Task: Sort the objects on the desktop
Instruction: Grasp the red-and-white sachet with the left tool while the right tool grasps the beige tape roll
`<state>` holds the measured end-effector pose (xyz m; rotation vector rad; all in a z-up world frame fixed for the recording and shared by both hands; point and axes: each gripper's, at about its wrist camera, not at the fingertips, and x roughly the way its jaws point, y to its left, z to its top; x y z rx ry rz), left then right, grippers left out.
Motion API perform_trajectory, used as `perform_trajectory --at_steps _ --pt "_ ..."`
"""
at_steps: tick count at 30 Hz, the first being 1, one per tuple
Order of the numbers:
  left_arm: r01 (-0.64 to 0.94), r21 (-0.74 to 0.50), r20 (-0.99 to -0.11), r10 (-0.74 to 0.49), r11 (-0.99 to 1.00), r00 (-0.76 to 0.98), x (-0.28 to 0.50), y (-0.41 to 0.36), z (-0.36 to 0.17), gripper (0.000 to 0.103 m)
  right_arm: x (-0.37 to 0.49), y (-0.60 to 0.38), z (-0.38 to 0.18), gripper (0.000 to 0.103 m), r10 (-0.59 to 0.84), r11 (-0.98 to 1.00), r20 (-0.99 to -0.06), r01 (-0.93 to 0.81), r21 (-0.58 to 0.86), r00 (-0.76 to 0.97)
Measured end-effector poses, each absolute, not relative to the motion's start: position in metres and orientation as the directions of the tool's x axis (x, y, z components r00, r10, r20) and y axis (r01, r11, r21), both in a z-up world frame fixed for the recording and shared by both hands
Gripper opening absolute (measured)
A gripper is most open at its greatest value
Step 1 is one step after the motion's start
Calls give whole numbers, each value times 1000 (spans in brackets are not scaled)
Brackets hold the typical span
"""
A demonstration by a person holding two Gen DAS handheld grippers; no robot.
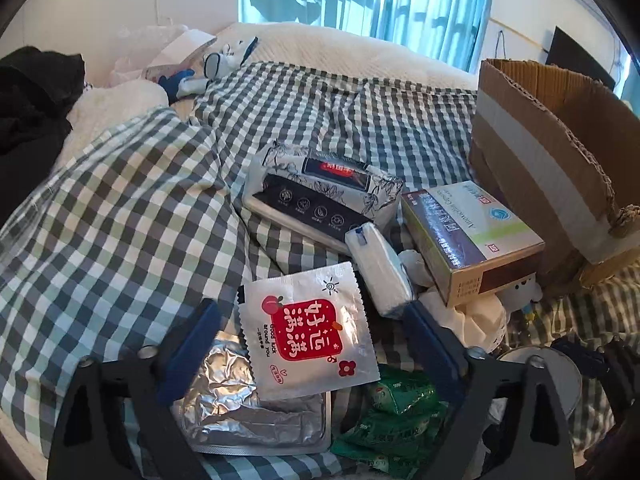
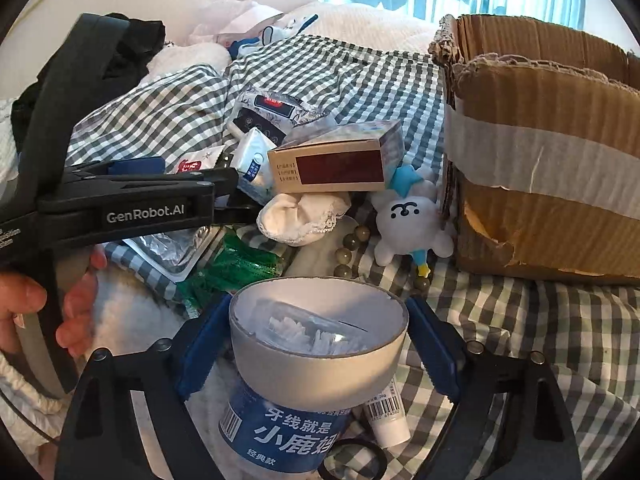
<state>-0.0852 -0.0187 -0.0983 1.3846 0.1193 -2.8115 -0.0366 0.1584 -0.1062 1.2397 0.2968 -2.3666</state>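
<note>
In the left wrist view my left gripper is open, its blue fingers either side of a silver sachet with a red label that lies on a crumpled foil pack; the fingers do not touch it. Green sachets lie beside. A medicine box, a tissue pack and a floral wipes pack lie beyond. In the right wrist view my right gripper has its fingers around a floss-pick jar with a grey lid. The left gripper's body shows at left.
An open cardboard box stands at right on the checked bedcover. A white plush toy, a white sock, beads, a small tube and a black hair tie lie near the jar. Clothes are heaped far left.
</note>
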Motion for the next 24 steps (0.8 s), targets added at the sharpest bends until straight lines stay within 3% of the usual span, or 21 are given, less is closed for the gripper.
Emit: perform_trajectory --at_steps 3,5,8,17,24 --pt "30 -63 -802 33 -998 -597 -85 -18 -103 81 -36 162 -103 86 -284 -882 -815 471 15 -506" --pt "26 -66 -814 39 -997 -580 -85 -17 -106 61 -35 166 -96 86 -293 -886 -802 463 22 -521" --pt "43 -71 -808 33 -997 -588 -80 -18 -102 47 -34 171 -86 86 -314 -890 -784 453 47 -536" --pt "24 -43 -783 18 -999 -621 -68 -11 -90 42 -27 186 -66 86 -341 -899 -747 429 82 -571" --pt "39 -90 -748 41 -995 -663 -55 -14 -71 41 -22 195 -50 86 -360 -903 -715 416 106 -599"
